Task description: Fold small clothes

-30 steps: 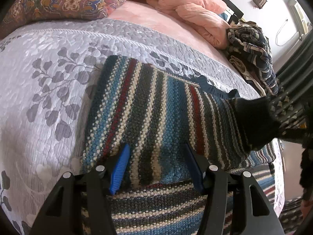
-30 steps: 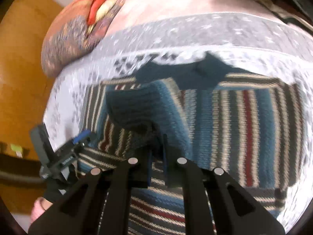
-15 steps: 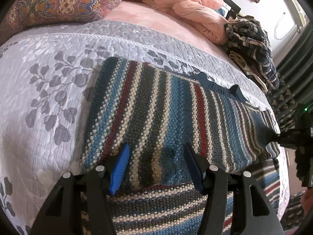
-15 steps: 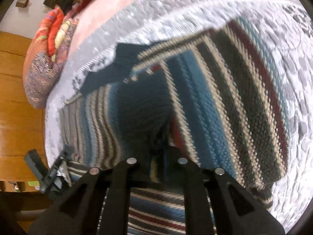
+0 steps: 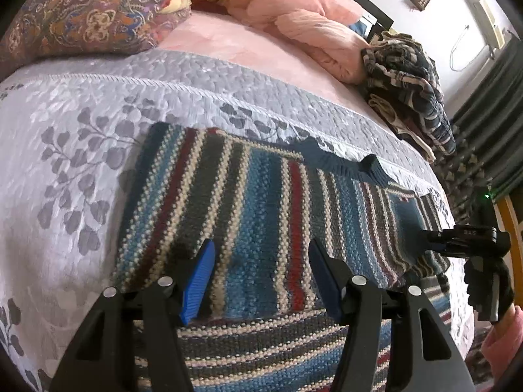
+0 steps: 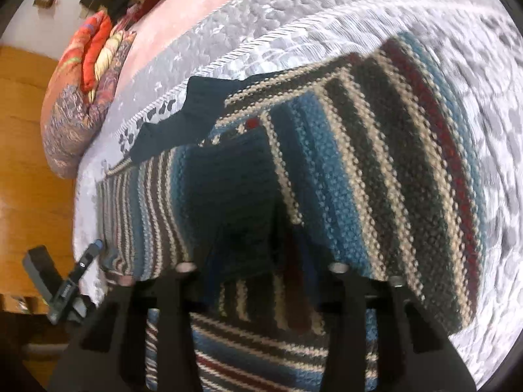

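Note:
A knitted sweater (image 5: pixel 261 196) with blue, red, cream and dark stripes lies folded on the grey leaf-print bedspread (image 5: pixel 65 150), its dark blue collar (image 5: pixel 340 163) at the far edge. My left gripper (image 5: pixel 261 248) hovers open over the near fold, blue pads (image 5: pixel 199 277) apart and nothing between them. In the right wrist view my right gripper (image 6: pixel 258 238) stands open just above the folded-in sleeve (image 6: pixel 228 179), which lies flat on the sweater (image 6: pixel 376 163). The right gripper (image 5: pixel 457 238) also shows at the sweater's right edge in the left wrist view.
A patterned pillow (image 5: pixel 81 9) and a pink quilt (image 5: pixel 294 16) lie at the head of the bed. A heap of dark patterned clothes (image 5: pixel 412 81) sits at the far right. A wooden floor (image 6: pixel 29 130) borders the bed; the left gripper (image 6: pixel 65 287) shows there.
The right gripper carried the sleeve across onto the sweater body, then opened and let it go. The sleeve now lies flat. The left gripper stayed open in place.

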{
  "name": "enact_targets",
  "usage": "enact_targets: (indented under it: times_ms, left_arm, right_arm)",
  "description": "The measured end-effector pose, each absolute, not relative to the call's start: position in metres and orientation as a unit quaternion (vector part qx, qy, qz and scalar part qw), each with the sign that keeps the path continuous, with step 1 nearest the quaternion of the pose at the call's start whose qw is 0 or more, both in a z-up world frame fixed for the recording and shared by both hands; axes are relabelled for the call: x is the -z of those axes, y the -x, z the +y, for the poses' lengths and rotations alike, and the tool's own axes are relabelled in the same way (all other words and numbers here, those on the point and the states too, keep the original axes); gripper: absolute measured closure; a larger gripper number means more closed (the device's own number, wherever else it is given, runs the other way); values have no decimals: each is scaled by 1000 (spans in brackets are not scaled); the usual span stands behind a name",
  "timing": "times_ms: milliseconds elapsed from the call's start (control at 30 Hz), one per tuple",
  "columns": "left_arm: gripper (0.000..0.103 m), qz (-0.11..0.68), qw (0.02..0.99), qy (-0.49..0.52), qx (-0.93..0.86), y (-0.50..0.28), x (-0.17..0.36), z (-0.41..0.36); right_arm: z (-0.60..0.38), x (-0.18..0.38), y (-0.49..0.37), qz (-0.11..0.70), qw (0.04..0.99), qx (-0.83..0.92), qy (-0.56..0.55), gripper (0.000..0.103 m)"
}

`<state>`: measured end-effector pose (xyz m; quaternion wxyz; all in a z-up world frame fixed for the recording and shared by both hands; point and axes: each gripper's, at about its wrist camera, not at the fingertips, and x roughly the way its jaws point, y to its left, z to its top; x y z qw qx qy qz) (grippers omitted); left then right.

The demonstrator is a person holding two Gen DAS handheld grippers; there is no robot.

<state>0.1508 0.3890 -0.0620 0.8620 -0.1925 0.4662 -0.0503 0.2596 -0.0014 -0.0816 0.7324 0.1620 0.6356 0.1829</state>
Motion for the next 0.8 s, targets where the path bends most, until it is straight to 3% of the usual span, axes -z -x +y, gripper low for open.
enact_targets:
  times_ms: [67,200,333,600,800]
  left_arm:
    - [43,467,863,188,46,-150,64,388]
    - [43,463,865,187,43,-149,64,389]
    - [43,464,866,182,41,-150,64,391]
    - [43,479,865,148,37,-148,84,385]
    - [41,481,864,147,31,-147,79,383]
  right_arm:
    - [2,79,-259,631,735,-193,-159,95]
    - [1,58,-259,614,750,-199,-145,96]
    - [-3,48,-259,615,759,-177,-122,96]
    - [1,85,-258,636,750,-152,-95,96]
    - [-6,61,-254,616,771,-141,-85,87]
